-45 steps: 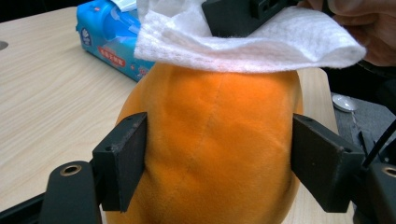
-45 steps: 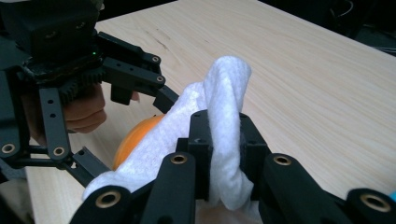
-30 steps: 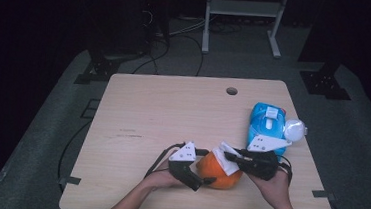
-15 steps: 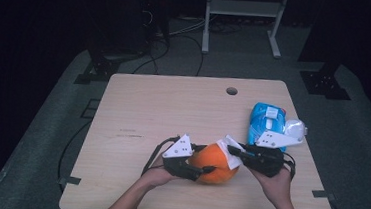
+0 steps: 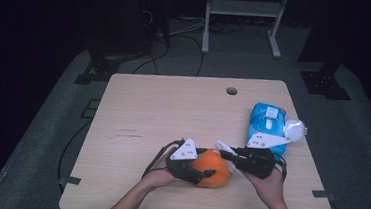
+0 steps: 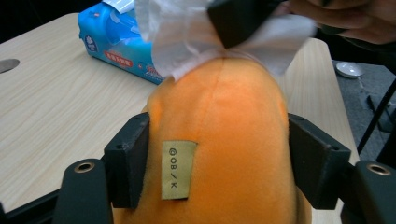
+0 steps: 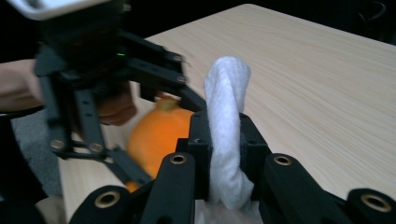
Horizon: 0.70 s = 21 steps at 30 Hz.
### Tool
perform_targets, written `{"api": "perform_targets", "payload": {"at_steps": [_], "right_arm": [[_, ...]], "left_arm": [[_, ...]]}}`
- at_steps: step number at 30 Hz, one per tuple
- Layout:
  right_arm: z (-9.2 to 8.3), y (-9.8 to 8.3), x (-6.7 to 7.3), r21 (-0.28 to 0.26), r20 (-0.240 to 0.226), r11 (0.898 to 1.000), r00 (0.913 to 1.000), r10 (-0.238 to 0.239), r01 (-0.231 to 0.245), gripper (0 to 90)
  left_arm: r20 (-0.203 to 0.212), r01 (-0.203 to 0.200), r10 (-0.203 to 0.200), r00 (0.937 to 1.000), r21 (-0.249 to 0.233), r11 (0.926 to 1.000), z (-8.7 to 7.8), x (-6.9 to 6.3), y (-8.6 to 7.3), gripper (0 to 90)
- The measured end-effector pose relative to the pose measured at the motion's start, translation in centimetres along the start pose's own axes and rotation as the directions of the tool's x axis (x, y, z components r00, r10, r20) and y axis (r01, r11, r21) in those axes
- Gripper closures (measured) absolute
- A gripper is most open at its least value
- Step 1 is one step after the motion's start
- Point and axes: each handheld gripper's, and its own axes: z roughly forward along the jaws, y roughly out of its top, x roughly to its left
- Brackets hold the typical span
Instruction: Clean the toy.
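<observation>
An orange plush toy sits near the table's front edge, between both hands. My left gripper is shut on it. In the left gripper view its pads press into the toy's sides, by a small cloth label. These jaws have just been opening a little, with the toy still squeezed between them. My right gripper is shut on a white wipe and holds it against the top of the toy. The wipe drapes over the toy's far end.
A blue pack of wipes lies at the right of the wooden table, with a white round object beside it. A cable hole sits near the far edge. Dark floor, cables and a metal stand lie beyond.
The left gripper's jaws have closed in on the orange toy and the hand has risen slightly with it. The right gripper has stayed put with the wipe.
</observation>
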Motion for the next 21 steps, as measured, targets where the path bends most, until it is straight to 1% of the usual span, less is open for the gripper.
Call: {"api": "perform_targets", "payload": {"at_steps": [2, 4, 6, 7, 9, 10, 11, 12, 14, 16, 18, 19, 21], "right_arm": [[0.2, 0.2, 0.8, -0.002, -0.027, 1.0, 0.9993, -0.024, 0.024, 78.5], [0.2, 0.6, 1.5, -0.012, -0.037, 0.999, 0.9982, -0.047, 0.047, 78.5], [0.1, 0.8, 1.5, -0.03, -0.05, 0.999, 0.9979, -0.042, 0.041, 78.5], [0.2, 0.7, 1.3, -0.025, -0.048, 0.999, 0.9983, -0.032, 0.031, 78.5], [0.5, 0.3, 0.9, 0.004, -0.016, 1.0, 0.9995, -0.028, 0.028, 78.4], [0.8, 0.0, 0.4, 0.024, -0.008, 1.0, 0.9999, -0.012, 0.012, 78.4], [1.1, -0.5, -0.1, 0.04, -0.008, 0.999, 0.9999, 0.009, -0.009, 78.4], [1.2, -0.7, -0.5, 0.045, -0.01, 0.999, 0.9997, 0.023, -0.023, 78.5], [1.2, -1.0, -0.9, 0.053, -0.013, 0.998, 0.9992, 0.037, -0.036, 78.4], [1.1, -1.1, -1.0, 0.057, 0.002, 0.998, 0.9995, 0.031, -0.031, 78.3], [0.9, -1.3, -1.1, 0.066, 0.021, 0.997, 0.9994, 0.028, -0.029, 78.2], [0.7, -1.5, -1.3, 0.067, 0.024, 0.997, 0.9991, 0.035, -0.037, 78.1], [0.5, -1.7, -1.8, 0.062, 0.021, 0.997, 0.9984, 0.053, -0.054, 78.1]], "left_arm": [[-0.005, -0.001, 0.001, 1.0, 0.001, 1.0, 0.1, -0.1, 0.0, 27.9], [-0.006, 0.001, -0.001, 1.0, -0.001, 1.0, 0.1, -0.1, 0.0, 27.6], [-0.005, 0.003, -0.003, 1.0, -0.005, 1.0, 0.1, -0.1, 0.0, 27.4], [-0.004, 0.001, -0.001, 1.0, -0.005, 1.0, 0.2, -0.2, 0.0, 27.2], [0.001, -0.003, 0.003, 1.0, -0.006, 1.0, 0.2, -0.2, 0.0, 26.3], [0.004, -0.002, 0.002, 1.0, -0.009, 1.0, 0.1, -0.2, 0.0, 25.2], [0.01, 0.002, -0.002, 0.9999, -0.012, 0.9999, 0.1, -0.1, 0.0, 23.5], [0.019, 0.01, -0.009, 0.9998, -0.023, 0.9997, 0.0, 0.0, 0.1, 21.8], [0.039, 0.012, -0.011, 0.9992, -0.04, 0.9991, -0.4, 0.5, 0.1, 19.7], [0.051, 0.03, -0.027, 0.9983, -0.058, 0.9978, -0.9, 0.9, 0.0, 18.0], [0.05, 0.049, -0.046, 0.9977, -0.071, 0.9963, -1.5, 1.6, -0.3, 15.8], [0.05, 0.063, -0.06, 0.997, -0.072, 0.9954, -1.5, 2.0, -0.5, 15.3], [0.066, 0.093, -0.089, 0.9939, -0.053, 0.9943, -1.3, 2.4, -1.1, 13.2]]}}
